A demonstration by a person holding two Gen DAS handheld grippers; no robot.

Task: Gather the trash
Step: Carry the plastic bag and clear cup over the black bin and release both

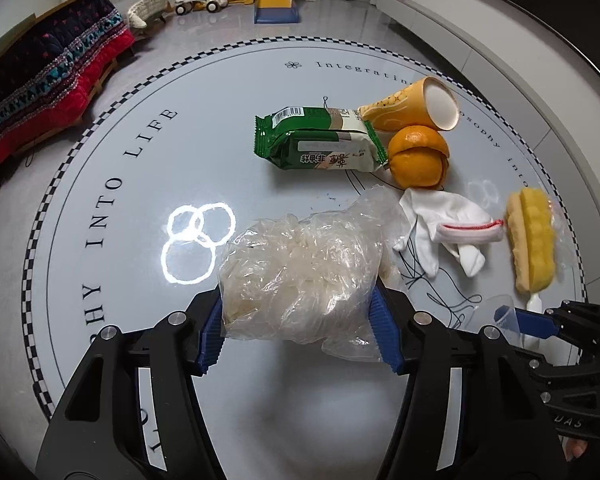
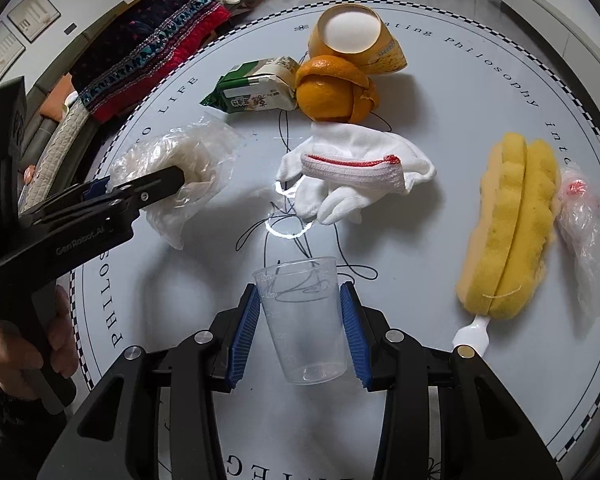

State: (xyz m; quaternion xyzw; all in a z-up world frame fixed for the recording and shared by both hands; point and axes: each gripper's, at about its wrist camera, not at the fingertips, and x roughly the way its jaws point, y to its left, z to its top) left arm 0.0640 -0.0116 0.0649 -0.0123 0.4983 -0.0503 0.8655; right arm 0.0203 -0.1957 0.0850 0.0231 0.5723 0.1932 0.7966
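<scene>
Ribbed blue pads on my left gripper pinch a crumpled clear plastic bag, wrinkled and cloudy, which bulges out ahead of the fingers above the round white table. My right gripper has its jaws pressed against both sides of a small transparent measuring cup, tapered, with printed graduation marks, held upright with its rim away from me.

Taking the white cotton glove with its red-stitched cuff as my landmark: it lies limp at mid-table, just beyond the cup. Beyond the glove sits a peeled orange, its skin split open, touching a green-and-cream snack wrapper on its left and a tipped yellow paper cup behind. To the glove's right lies a yellow lobed sponge brush with a white handle, and beside that another small clear plastic bag. Thin black thread loops over the tabletop near the glove.
</scene>
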